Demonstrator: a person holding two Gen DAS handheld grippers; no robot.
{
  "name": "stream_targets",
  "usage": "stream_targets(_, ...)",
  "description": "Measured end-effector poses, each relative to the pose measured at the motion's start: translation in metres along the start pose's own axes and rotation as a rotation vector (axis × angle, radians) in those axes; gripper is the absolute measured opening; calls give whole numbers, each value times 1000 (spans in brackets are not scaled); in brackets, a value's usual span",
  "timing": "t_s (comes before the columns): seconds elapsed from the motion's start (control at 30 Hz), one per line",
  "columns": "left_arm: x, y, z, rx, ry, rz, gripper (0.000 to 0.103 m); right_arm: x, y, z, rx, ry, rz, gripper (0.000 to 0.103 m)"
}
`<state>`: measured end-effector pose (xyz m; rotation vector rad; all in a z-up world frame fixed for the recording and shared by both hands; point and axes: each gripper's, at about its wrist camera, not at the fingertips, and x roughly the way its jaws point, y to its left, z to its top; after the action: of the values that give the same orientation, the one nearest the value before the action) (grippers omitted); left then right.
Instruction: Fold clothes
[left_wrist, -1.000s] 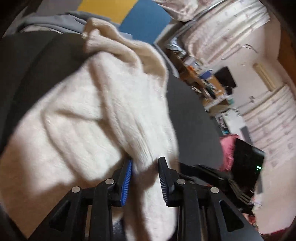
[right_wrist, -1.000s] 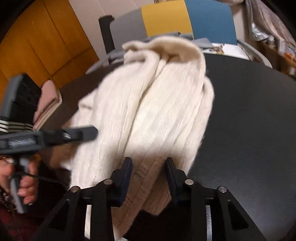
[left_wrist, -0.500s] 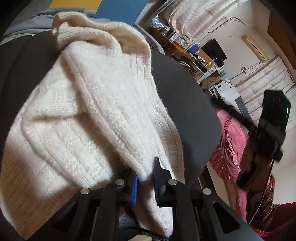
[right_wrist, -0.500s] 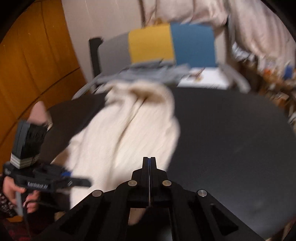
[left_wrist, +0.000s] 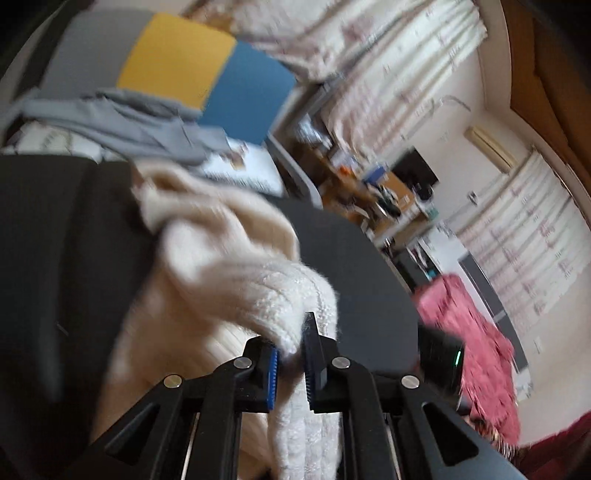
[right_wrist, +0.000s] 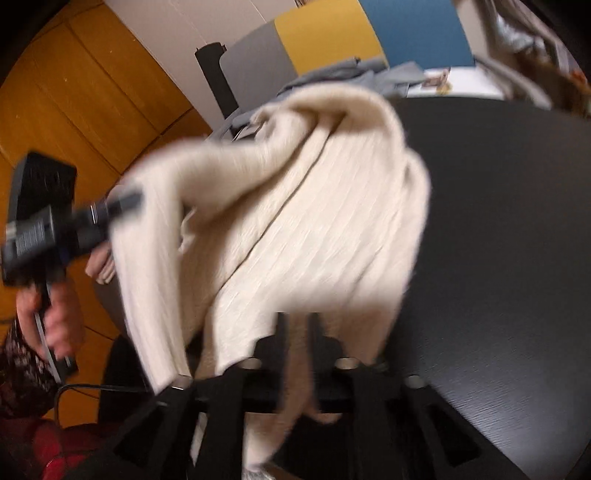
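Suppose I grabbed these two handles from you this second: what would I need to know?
Left gripper: shut on a bunched edge of the cream sweater.
Right gripper: a strip of the same sweater between its fingers; blur hides whether it is clamped.
The sweater is partly raised over the black table. Grey clothes lie behind it.
Done: no neat fold shows.
Left: lay it flat, fold it.

The sweater (right_wrist: 306, 206) lies on the desk (right_wrist: 498, 229), toward its left side. Its near edge sits between the jaws of the right gripper (right_wrist: 297, 332), and a fold sits in the left gripper (left_wrist: 290, 350). Behind the desk, clothes (left_wrist: 122, 122) lie on a chair (right_wrist: 369, 33).
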<state>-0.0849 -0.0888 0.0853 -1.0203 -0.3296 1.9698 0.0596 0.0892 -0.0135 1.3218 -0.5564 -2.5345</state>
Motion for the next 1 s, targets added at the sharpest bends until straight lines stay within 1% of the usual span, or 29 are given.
stream_targets(0.03, -7, 6, 8, -12, -22, 7, 10, 3, 0, -2, 7, 2, -5, 45)
stream_targets(0.13, -28, 32, 40, -33, -95, 71, 10, -4, 1, -6, 18, -46, -12, 45)
stream_targets(0.23, -31, 67, 45, -15, -45, 238, 11, -14, -1, -8, 17, -93, -59, 45)
stream_targets(0.4, -36, 127, 52, 18, 45, 520, 11, -7, -6, -10, 13, -64, -65, 42)
stream_targets(0.5, -39, 162, 56, 38, 100, 689, 12, 2, -12, -8, 43, -38, -33, 39)
stream_targets(0.57, -33, 172, 42, 47, 144, 730, 12, 8, -12, -5, 50, -30, -22, 35)
stream_targets(0.6, -31, 174, 35, 50, 156, 736, 12, 10, -11, -4, 50, -28, -20, 28)
stream_targets(0.63, -29, 174, 27, 53, 167, 741, 12, 12, -10, -3, 43, -26, -17, 16)
stream_targets(0.67, -28, 174, 22, 57, 175, 751, 12, 12, -9, -2, 30, -22, -22, 11)
stream_targets(0.7, -29, 173, 17, 59, 182, 767, 12, 13, -6, 0, 17, -18, -32, 8)
stream_targets(0.77, -35, 170, 11, 50, 180, 779, 12, 9, -1, 6, -9, -17, -38, 7)
stream_targets(0.87, -52, 168, 6, 45, 154, 798, 12, -12, 2, 21, -34, -61, -47, 6)
stream_targets(0.9, -56, 166, 6, 48, 146, 800, 12, -21, 2, 28, -44, -80, -60, 6)
stream_targets(1.0, -63, 163, 4, 73, 142, 827, 12, -50, -1, 54, -83, -143, -133, 6)
